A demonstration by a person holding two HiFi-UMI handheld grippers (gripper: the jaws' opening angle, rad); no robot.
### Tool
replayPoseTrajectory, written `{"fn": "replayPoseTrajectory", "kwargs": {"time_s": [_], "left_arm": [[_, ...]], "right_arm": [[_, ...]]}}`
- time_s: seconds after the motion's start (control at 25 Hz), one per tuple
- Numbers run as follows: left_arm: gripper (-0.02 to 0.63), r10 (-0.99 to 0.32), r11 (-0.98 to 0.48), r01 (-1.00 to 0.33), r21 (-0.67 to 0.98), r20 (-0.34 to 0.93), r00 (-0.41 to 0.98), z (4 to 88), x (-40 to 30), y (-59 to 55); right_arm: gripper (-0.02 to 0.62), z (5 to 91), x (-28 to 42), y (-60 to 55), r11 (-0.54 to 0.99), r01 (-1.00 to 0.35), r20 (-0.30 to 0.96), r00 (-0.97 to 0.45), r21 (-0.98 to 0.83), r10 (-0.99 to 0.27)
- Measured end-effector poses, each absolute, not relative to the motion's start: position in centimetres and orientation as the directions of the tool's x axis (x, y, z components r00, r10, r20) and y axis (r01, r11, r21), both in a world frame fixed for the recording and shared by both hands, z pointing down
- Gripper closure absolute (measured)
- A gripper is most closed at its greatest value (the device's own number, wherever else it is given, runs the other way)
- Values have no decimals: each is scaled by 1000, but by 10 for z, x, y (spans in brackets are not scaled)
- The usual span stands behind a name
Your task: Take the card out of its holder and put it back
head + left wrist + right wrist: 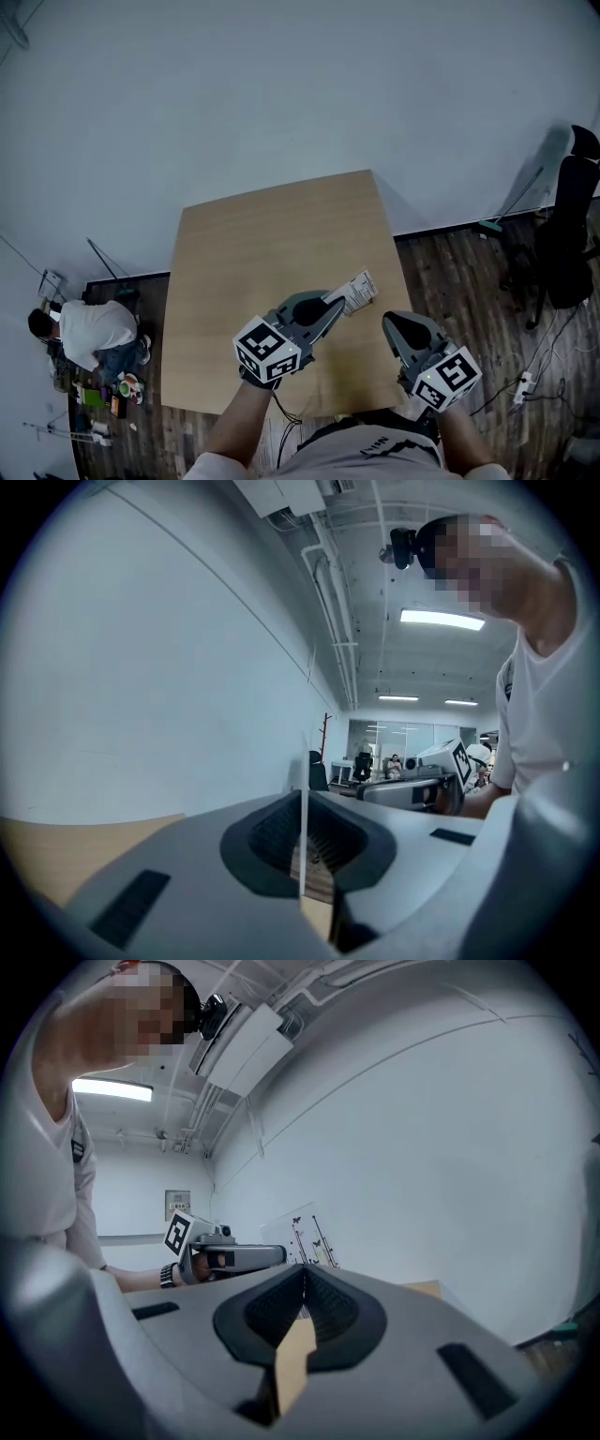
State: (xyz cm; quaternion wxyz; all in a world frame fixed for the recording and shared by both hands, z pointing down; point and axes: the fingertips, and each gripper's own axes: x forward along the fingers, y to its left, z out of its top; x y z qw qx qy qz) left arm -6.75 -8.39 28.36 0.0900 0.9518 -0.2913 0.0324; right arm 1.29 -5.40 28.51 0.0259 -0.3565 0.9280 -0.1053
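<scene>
In the head view, a white printed card hangs just above the wooden table, near its right front part. My left gripper is shut on the card's near end. In the left gripper view the card appears edge-on as a thin white line between the closed jaws. My right gripper sits a little to the right of the card, shut, with nothing in it. From the right gripper view, the card sticks up past the left gripper. I cannot make out a separate holder.
A person crouches on the floor left of the table among small items. A black office chair stands at the right, with cables and a power strip on the dark wood floor.
</scene>
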Motion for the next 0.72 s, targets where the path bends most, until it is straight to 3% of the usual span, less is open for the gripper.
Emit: {"fn": "replayPoseTrajectory", "kwargs": {"time_s": [0.72], "left_arm": [[580, -546, -815, -560, 149, 127, 828, 286, -66, -90]], "right_arm": [[581, 279, 10, -62, 741, -646, 33, -757, -181, -652]]}}
